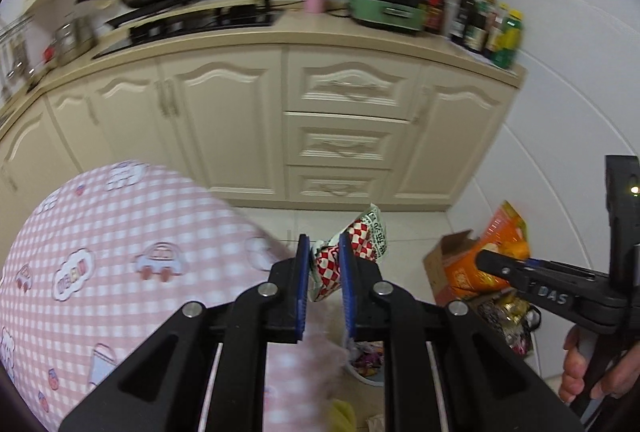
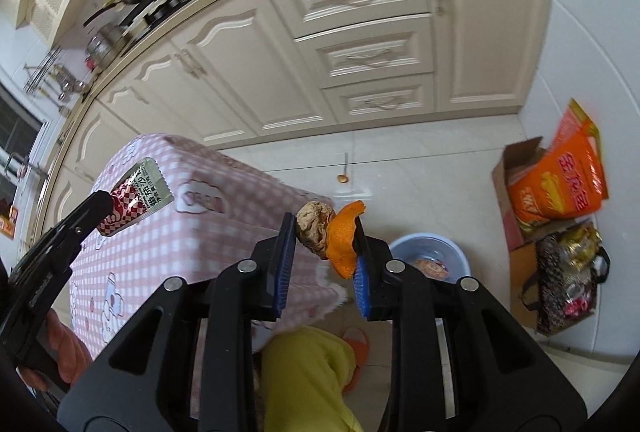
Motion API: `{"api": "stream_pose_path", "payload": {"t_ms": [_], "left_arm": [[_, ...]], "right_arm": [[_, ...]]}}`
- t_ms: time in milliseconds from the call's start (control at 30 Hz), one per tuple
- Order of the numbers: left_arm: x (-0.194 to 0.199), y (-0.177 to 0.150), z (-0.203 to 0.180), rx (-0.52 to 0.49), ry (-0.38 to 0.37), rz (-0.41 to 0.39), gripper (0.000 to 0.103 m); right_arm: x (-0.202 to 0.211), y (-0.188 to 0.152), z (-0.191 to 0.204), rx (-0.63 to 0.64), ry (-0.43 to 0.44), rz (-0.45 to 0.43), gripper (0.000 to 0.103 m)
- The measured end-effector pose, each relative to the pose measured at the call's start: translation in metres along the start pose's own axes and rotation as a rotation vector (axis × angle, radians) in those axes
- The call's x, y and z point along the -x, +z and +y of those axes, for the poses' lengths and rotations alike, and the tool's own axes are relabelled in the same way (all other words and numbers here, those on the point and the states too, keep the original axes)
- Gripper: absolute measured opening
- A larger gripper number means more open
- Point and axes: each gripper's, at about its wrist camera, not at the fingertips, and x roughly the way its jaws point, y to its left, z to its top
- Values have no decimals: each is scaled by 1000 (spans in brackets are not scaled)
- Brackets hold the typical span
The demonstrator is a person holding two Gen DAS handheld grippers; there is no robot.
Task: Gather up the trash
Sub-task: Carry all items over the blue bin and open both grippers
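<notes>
Above the floor, beside the table [image 2: 224, 232]: left gripper [image 1: 324, 264] clamped on a checked packet [image 1: 352, 252]; right gripper [image 2: 324, 236] pinching peel [image 2: 344, 236] and a brown lump [image 2: 314, 228], both apparently carried toward the bin [image 2: 456, 252] below.

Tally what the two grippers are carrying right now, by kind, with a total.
Red-and-white checkered snack wrapper, in left gripper: 1
Orange citrus peel, in right gripper: 1
Crumpled brown lump, in right gripper: 1
Total: 3
</notes>
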Motion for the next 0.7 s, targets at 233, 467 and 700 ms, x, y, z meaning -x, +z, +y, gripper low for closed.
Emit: {"api": "stream_pose_path", "payload": {"t_ms": [233, 467, 700], "left_arm": [[-4, -14, -74, -109, -68, 15, 14], [-23, -34, -128, -192, -106, 66, 14], [-46, -55, -165, -265, -133, 123, 14]], "right_arm": [[20, -22, -54, -67, -49, -14, 26], [25, -45, -107, -140, -94, 4, 26], [14, -69, -148, -215, -121, 42, 26]]}}
